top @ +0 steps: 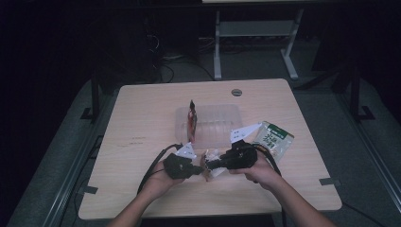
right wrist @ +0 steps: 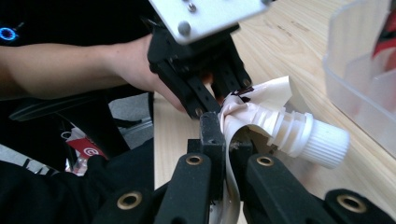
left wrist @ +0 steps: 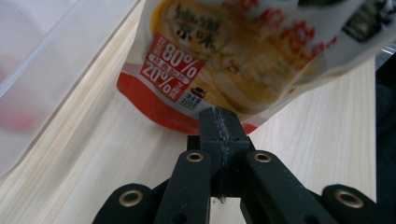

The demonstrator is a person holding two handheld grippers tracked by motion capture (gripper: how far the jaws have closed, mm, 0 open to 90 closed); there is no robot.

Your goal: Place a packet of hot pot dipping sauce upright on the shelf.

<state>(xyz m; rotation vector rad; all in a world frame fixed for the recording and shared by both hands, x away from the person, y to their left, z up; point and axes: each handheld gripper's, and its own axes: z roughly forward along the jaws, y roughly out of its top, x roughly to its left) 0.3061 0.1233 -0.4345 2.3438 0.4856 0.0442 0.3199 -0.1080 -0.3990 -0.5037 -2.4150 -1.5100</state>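
A clear tray (top: 222, 124) sits mid-worktop (top: 142, 118), with a red packet (top: 191, 124) standing on edge at its left end. Just right of the tray lies a green-and-white packet (top: 275, 138) — flat, tilted. Near the far edge, a grey round cap (top: 236, 91) is set in the wood — white frame legs (top: 217, 52) beyond.

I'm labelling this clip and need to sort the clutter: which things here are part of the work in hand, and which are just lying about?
In use:
- spouted pouch, pinched at both ends
- left gripper, shut on its bottom edge
- right gripper, shut on it near the white cap

Lying about:
- clear plastic tray
- red packet standing in it
- green packet
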